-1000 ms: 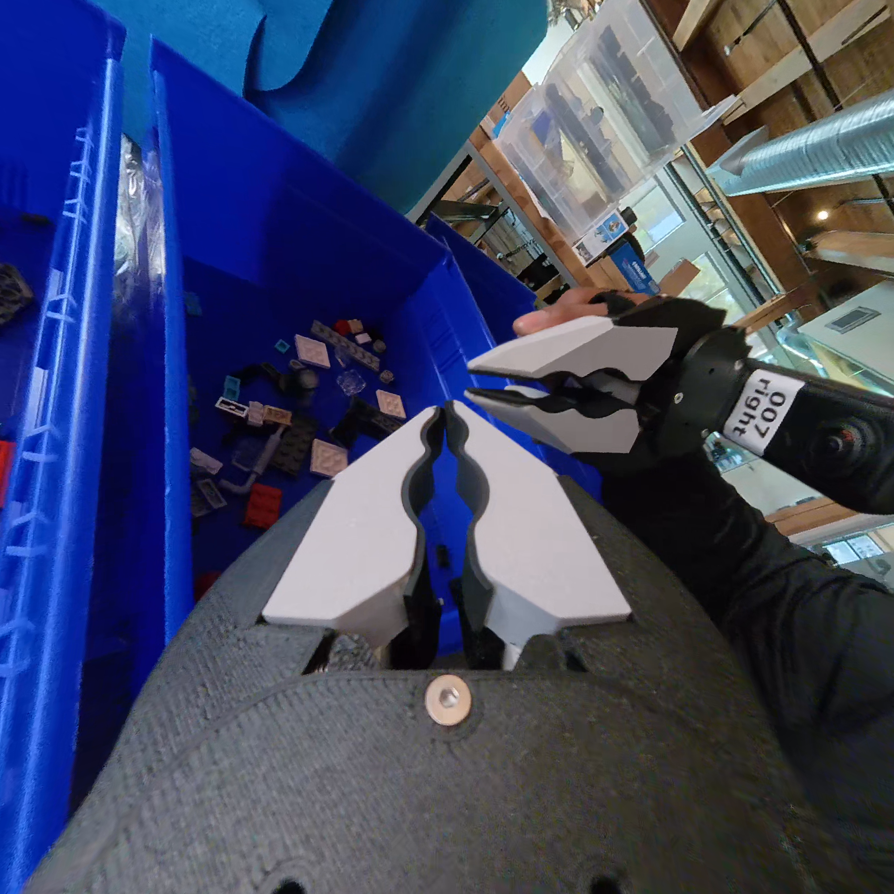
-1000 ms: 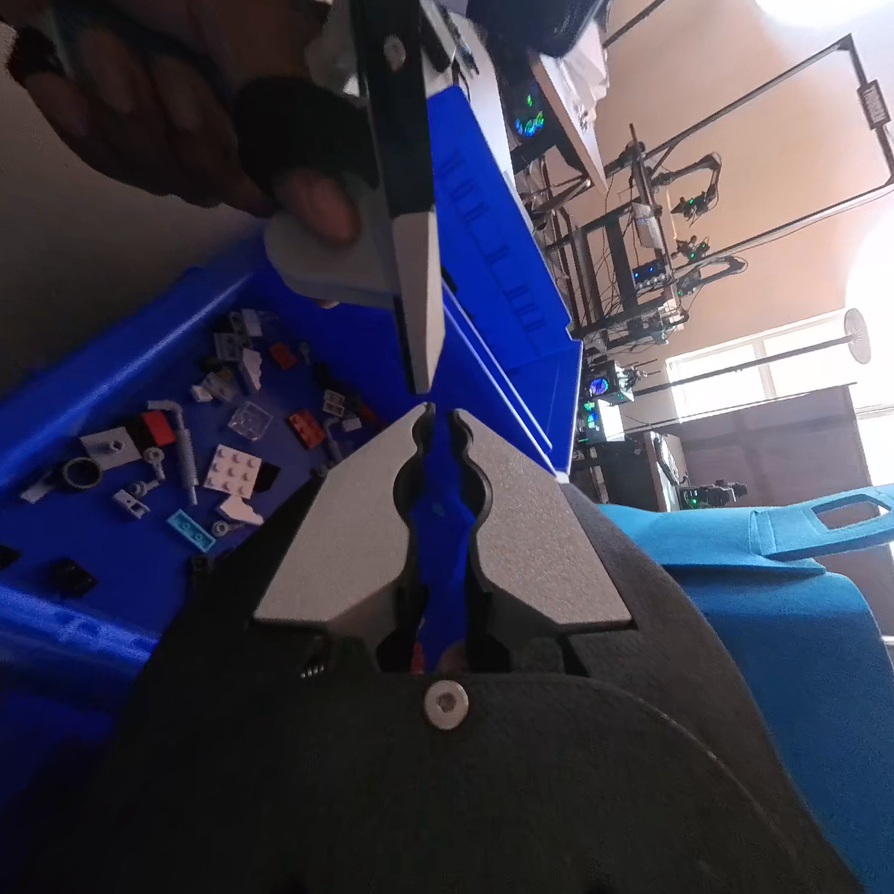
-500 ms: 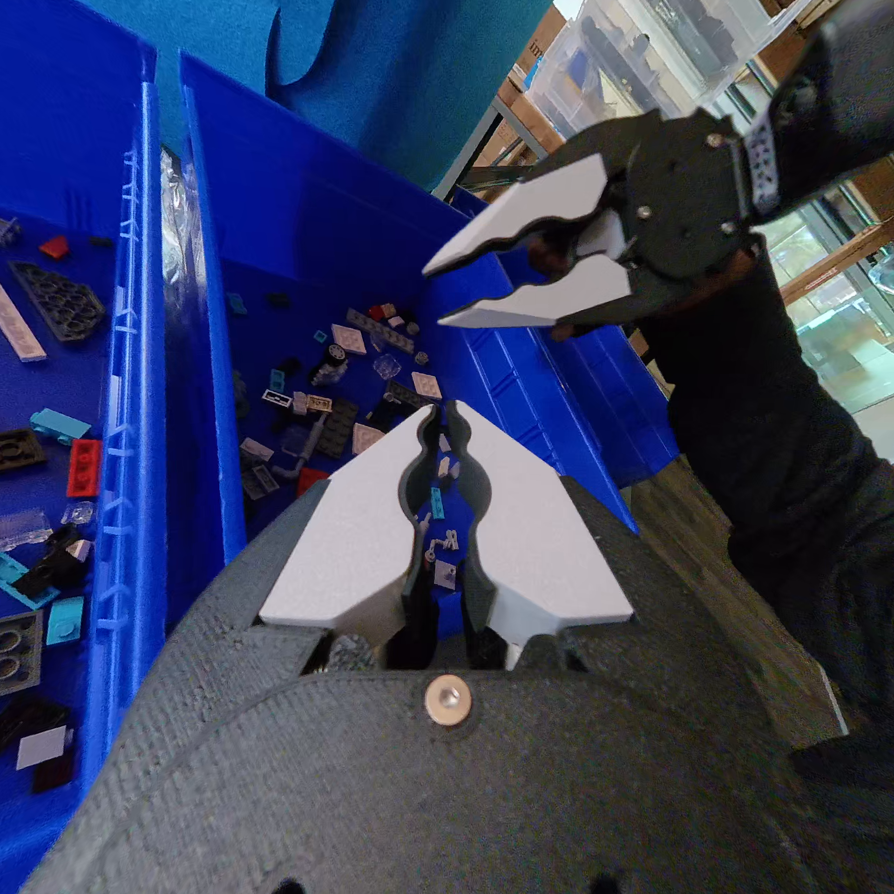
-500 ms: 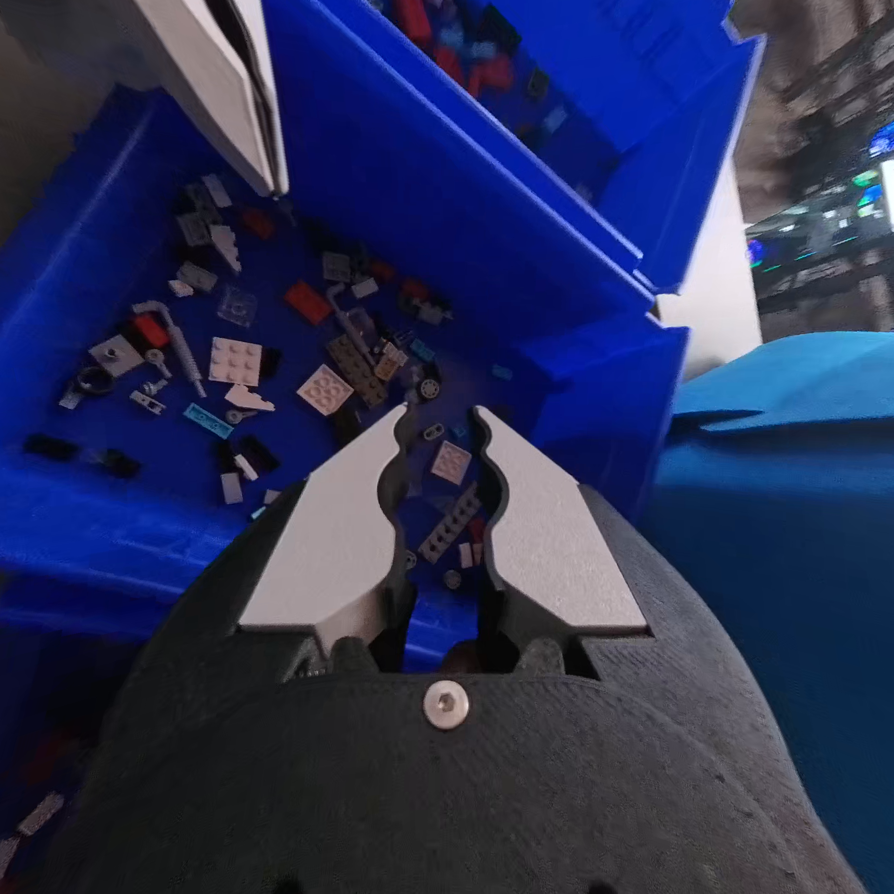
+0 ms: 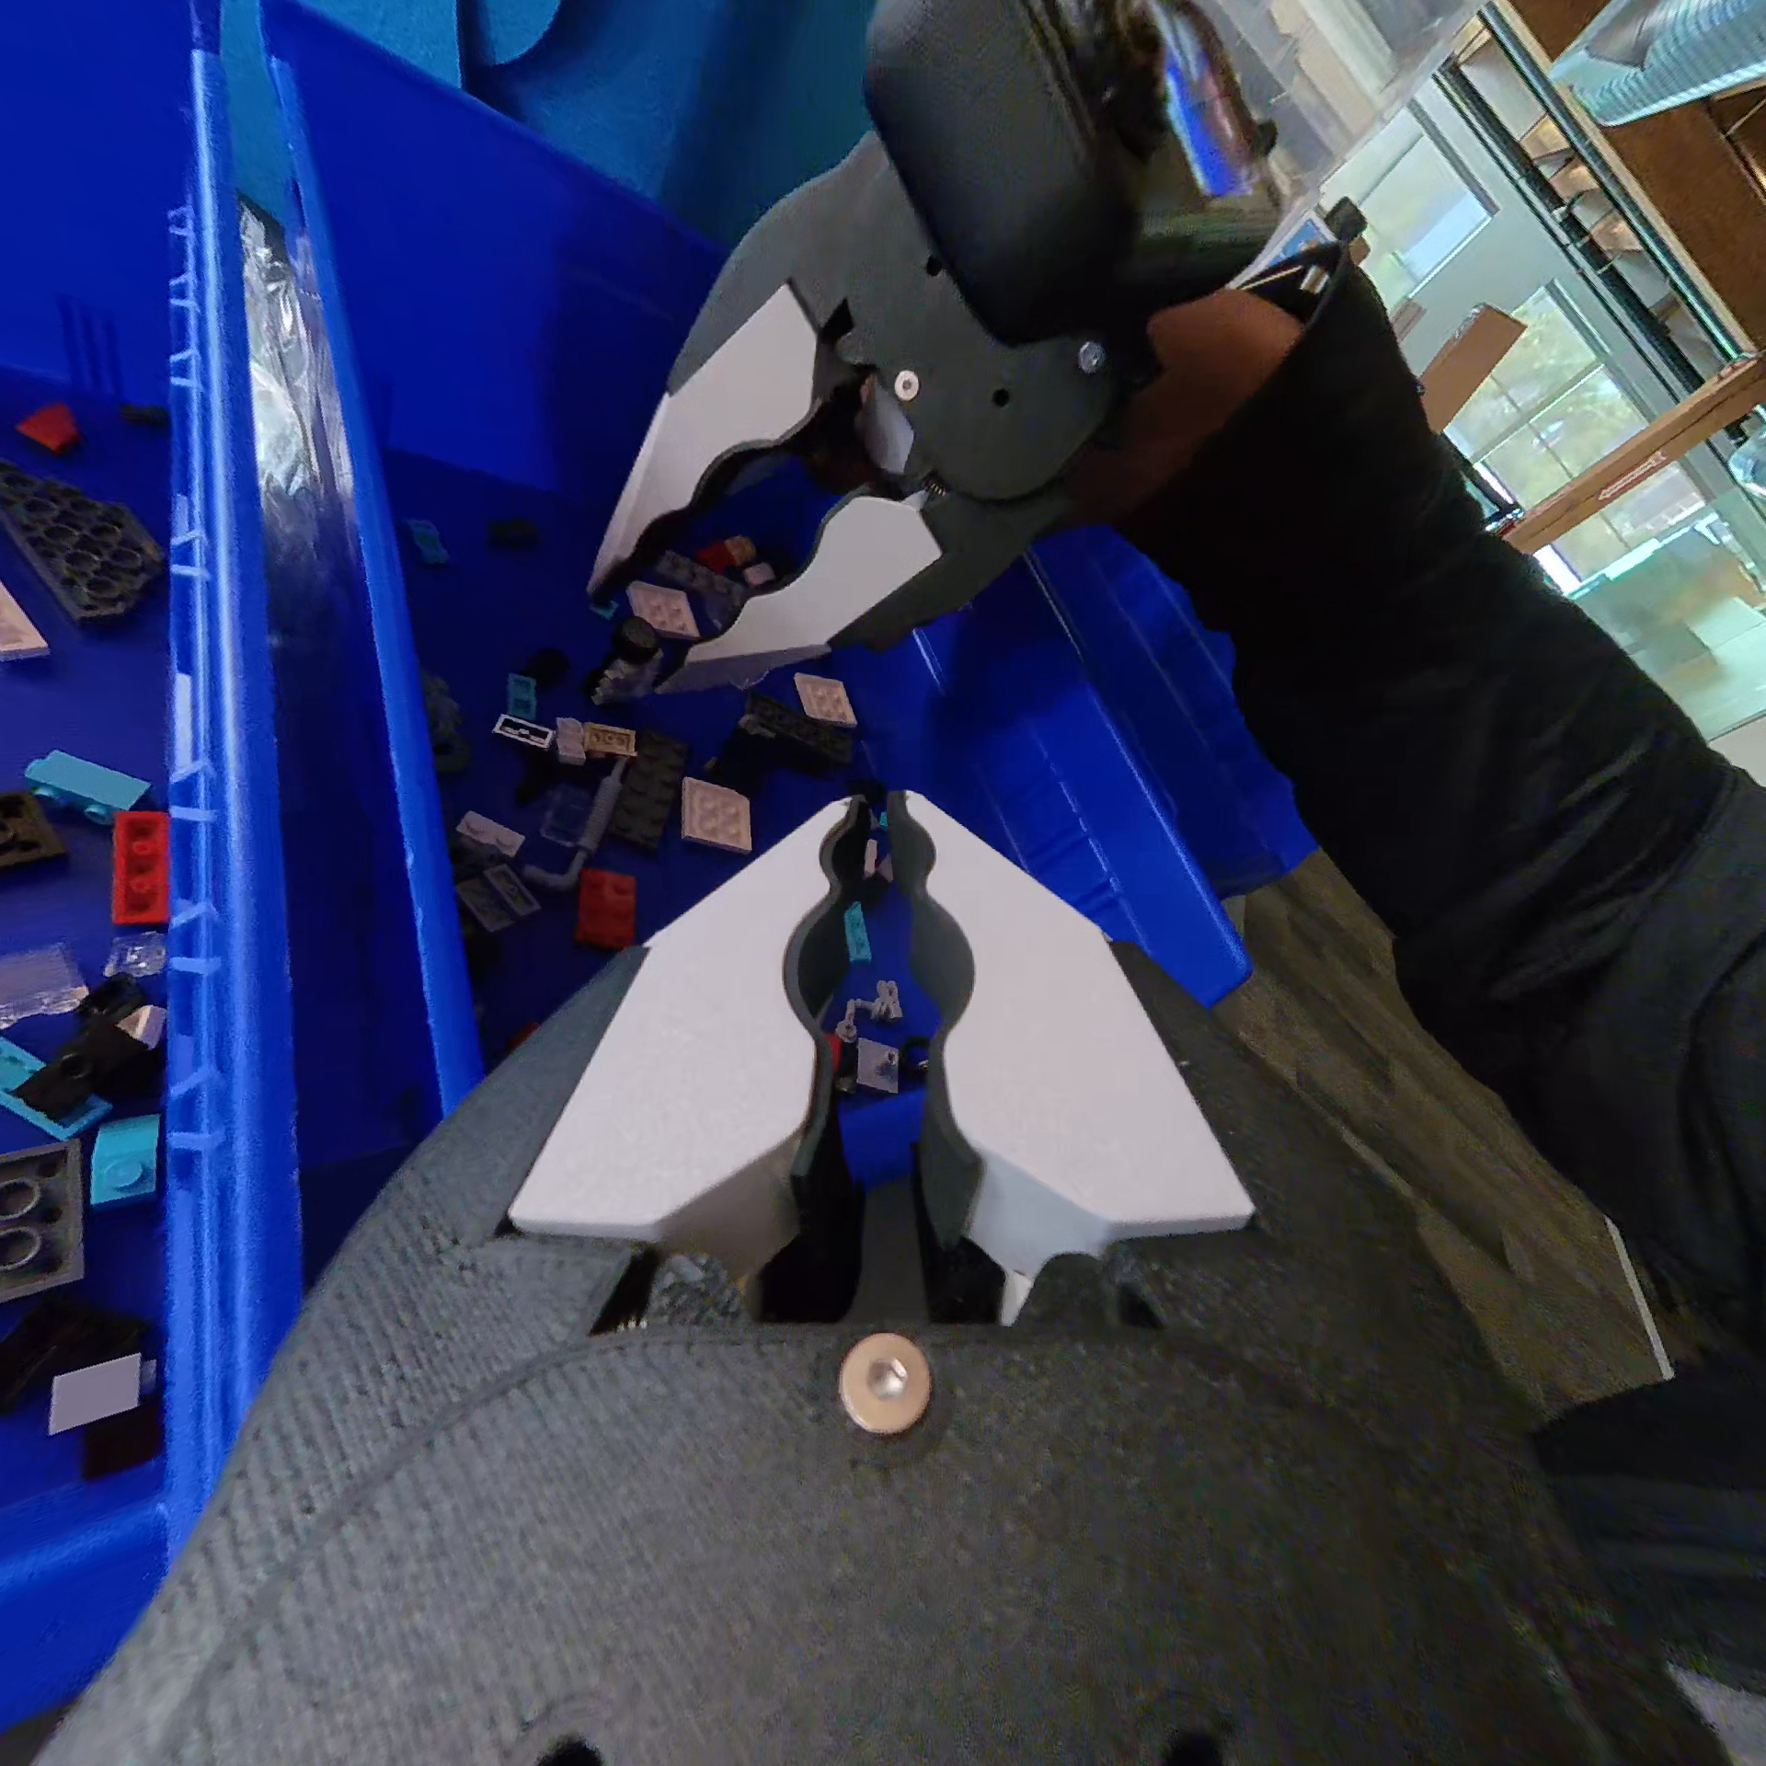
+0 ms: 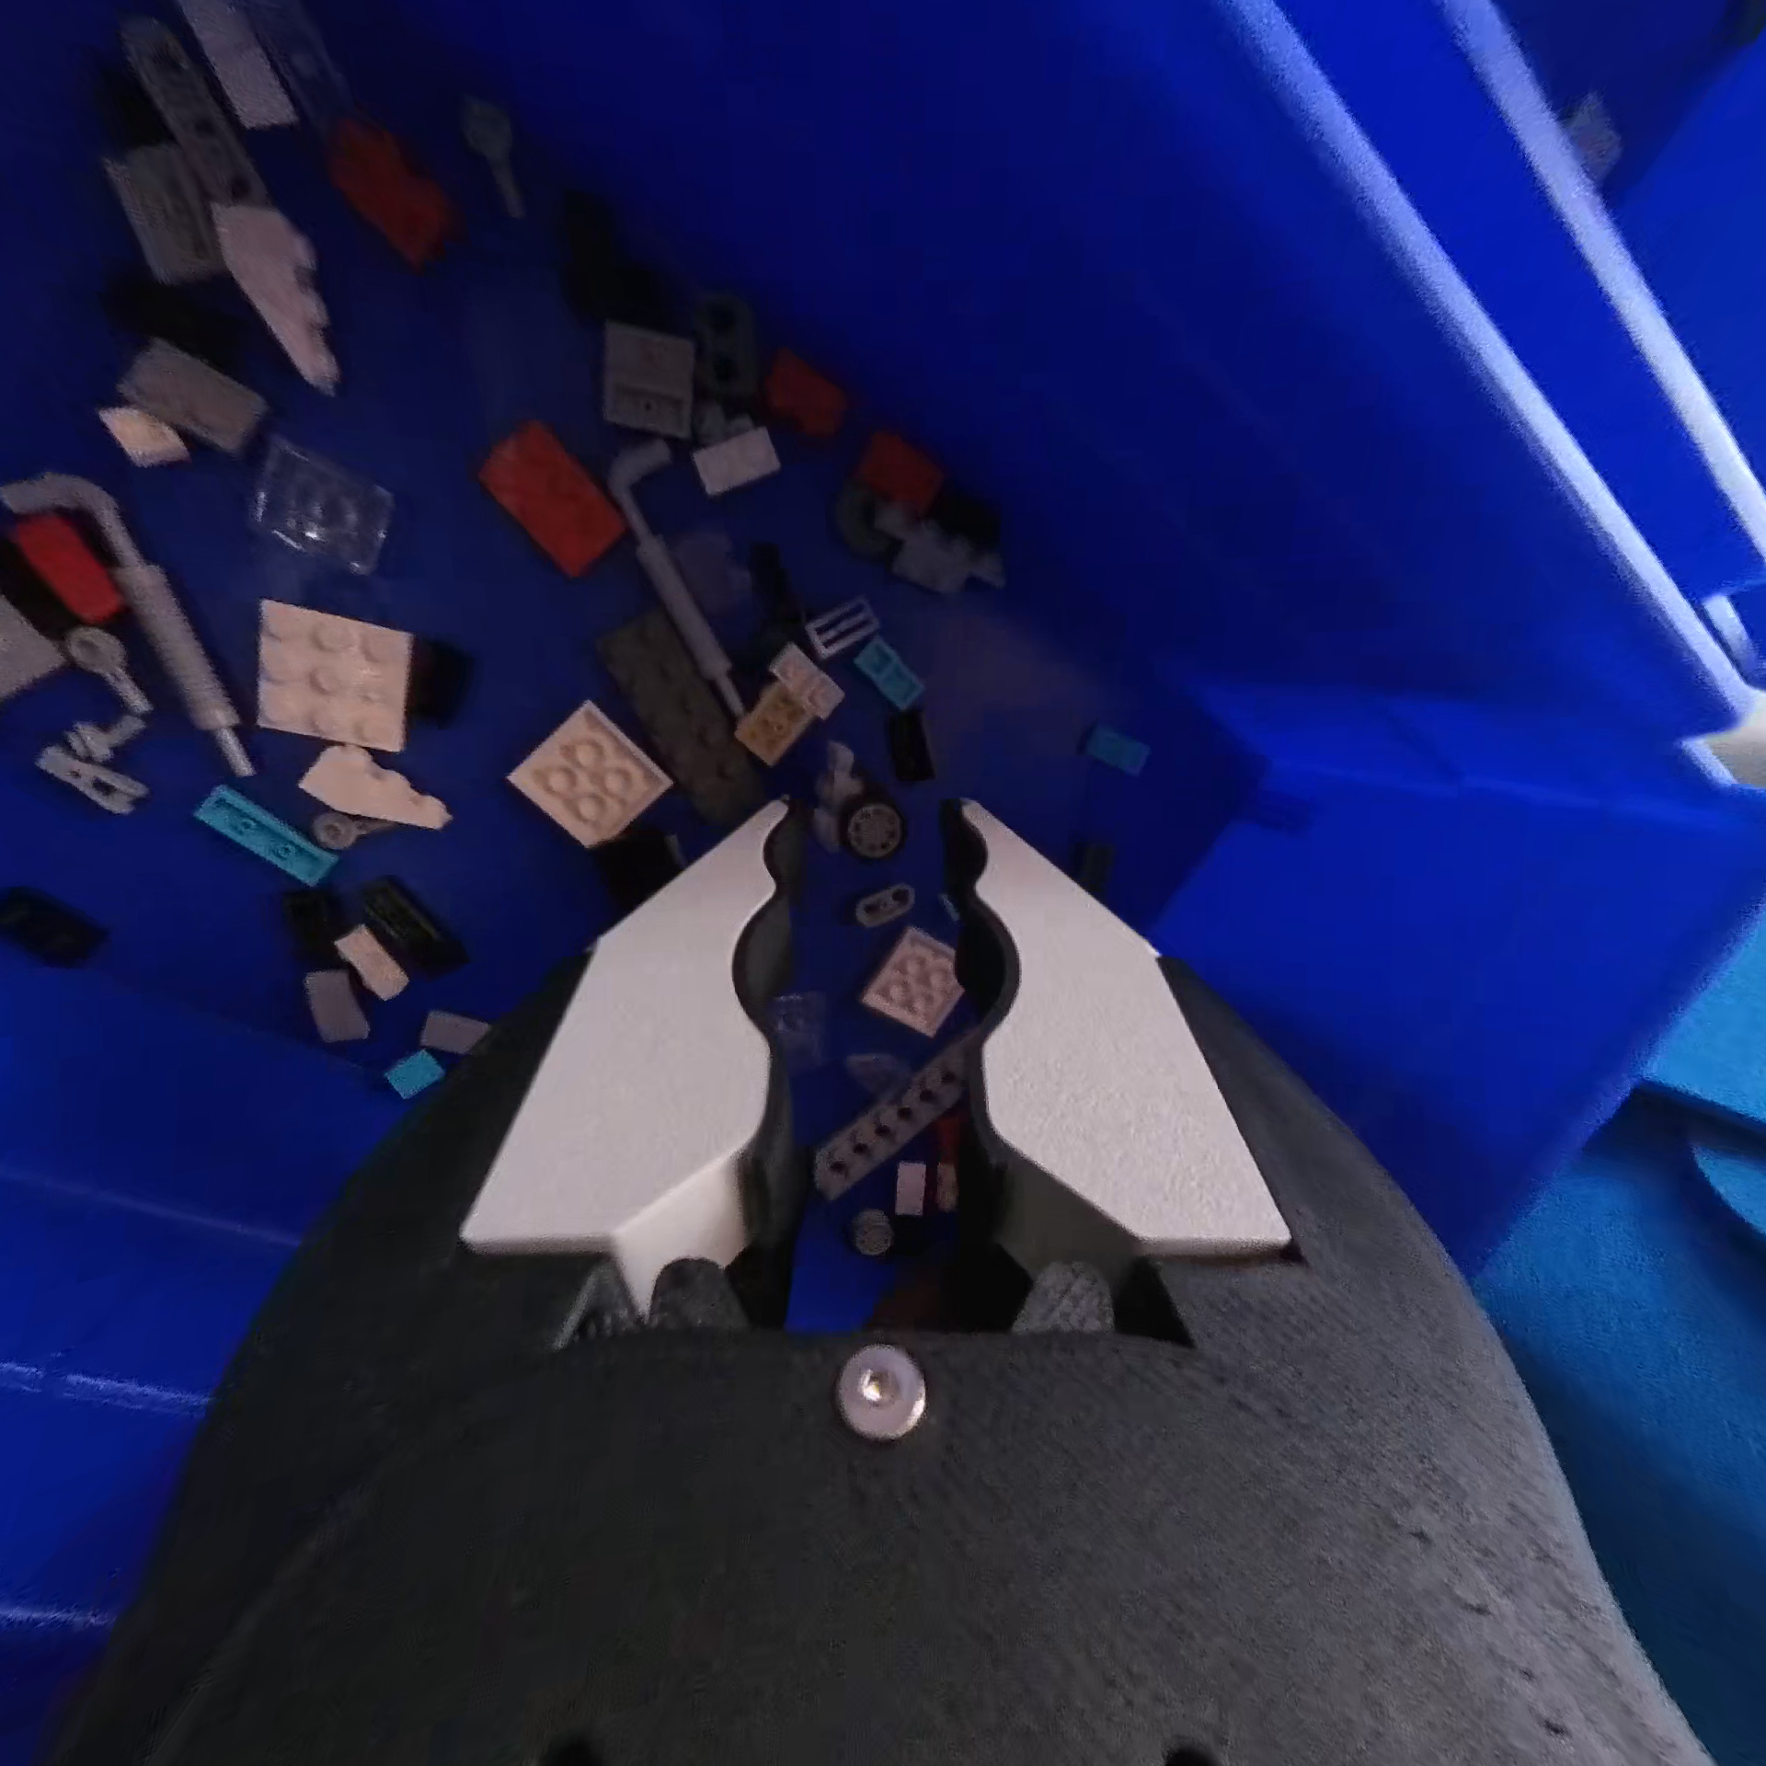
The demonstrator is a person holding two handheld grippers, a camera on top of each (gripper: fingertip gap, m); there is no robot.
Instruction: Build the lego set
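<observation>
Loose lego pieces lie in a blue bin. In the right wrist view my right gripper is open and empty, pointing down into the bin just above a small black wheel. A white 2x2 plate and a grey holed strip show between its fingers. In the left wrist view the right gripper hangs open over the same bin, near the wheel piece. My left gripper is shut and empty, held above the bin's near end.
A second blue bin of pieces stands to the left, with a third bin to the right. A tan 2x2 plate, a red plate and a grey pipe piece lie in the bin. The person's dark sleeve is on the right. The gap from one gripper's tips to the other's is roughly 12 centimeters. The grey pipe piece lies some 5 centimeters from my right tips, 11 centimeters from my left tips. My left wrist view looks at it from another angle.
The right gripper has swung from level beside the left gripper down into the bin and opened wider. The left gripper has tipped down slightly and stays shut.
</observation>
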